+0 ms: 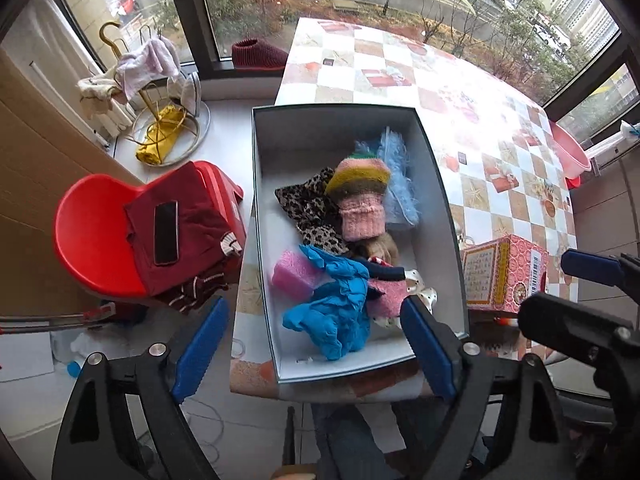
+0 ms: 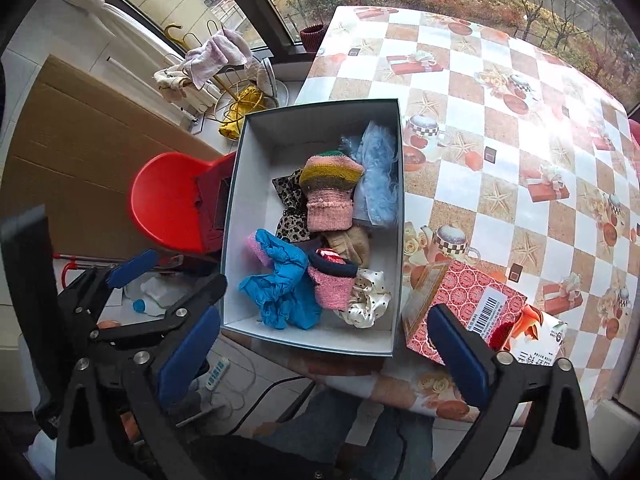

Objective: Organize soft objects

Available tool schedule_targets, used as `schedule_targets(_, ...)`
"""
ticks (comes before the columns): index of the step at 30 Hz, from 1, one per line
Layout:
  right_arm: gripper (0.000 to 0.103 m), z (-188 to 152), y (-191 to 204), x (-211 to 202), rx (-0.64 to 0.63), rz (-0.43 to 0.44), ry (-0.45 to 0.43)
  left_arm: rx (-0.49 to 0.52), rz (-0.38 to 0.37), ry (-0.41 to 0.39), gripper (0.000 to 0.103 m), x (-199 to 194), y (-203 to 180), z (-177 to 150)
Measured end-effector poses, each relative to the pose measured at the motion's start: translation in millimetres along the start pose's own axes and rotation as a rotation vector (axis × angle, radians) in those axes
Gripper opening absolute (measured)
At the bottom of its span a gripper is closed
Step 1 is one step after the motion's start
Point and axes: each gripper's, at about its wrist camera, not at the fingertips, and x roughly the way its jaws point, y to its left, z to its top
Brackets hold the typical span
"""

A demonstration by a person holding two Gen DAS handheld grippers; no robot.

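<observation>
A white box [image 1: 276,240] sits near the lower edge of the checkered surface [image 1: 460,92], filling the middle of both frames. Inside it lies a heap of soft things: a striped pink knitted sock [image 1: 362,200] in the centre, a leopard-print cloth [image 1: 308,204] to its left, a pale blue fluffy piece [image 1: 400,184] along the right wall, a crumpled blue glove [image 1: 336,308] and a pink sponge [image 1: 294,276] toward the lower left, and a white dotted cloth [image 2: 368,300] at the lower right.

The left claw [image 1: 316,344] hangs over the box's lower end, its blue pads spread wide apart with nothing between them. The right claw [image 2: 324,356] is likewise spread wide and empty, near the bottom of its frame. A red patterned carton [image 2: 464,300] lies just right of the box.
</observation>
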Motion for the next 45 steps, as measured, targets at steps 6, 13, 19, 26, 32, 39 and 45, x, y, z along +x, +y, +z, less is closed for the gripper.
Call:
schedule_targets(6, 0.103, 1.4, 4.6, -19.8, 0.008, 0.005, -0.002, -0.027, 0.023, 0.017, 0.090, -15.8, -1.4, -4.0)
schedule_targets(13, 0.103, 0.8, 12.4, -21.2, -0.013, -0.011, 0.005, -0.053, 0.037, 0.014, 0.090, -24.1, -0.3, -8.9)
schedule_targets(19, 0.103, -0.9, 15.6, -16.2, -0.023, -0.008, 0.024, -0.055, 0.045, 0.022, 0.090, -23.0, 2.1, -11.8)
schedule_targets(26, 0.103, -1.7, 18.3, -15.3, -0.029, -0.016, 0.026, -0.052, 0.043, 0.025, 0.090, -22.1, 2.1, -13.2)
schedule_targets(32, 0.103, -2.4, 19.6, -14.6, -0.037, -0.026, 0.032, -0.059, 0.051, 0.026, 0.090, -21.6, 2.2, -14.1)
schedule_targets(39, 0.103, -3.8, 21.1, -9.9, -0.043, -0.037, 0.045, -0.075, 0.049, 0.037, 0.090, -16.3, 8.0, -16.4)
schedule_targets(45, 0.103, -4.3, 23.4, -5.2, -0.048, -0.043, 0.056, -0.063, 0.055, 0.046, 0.090, -12.7, 8.9, -19.0)
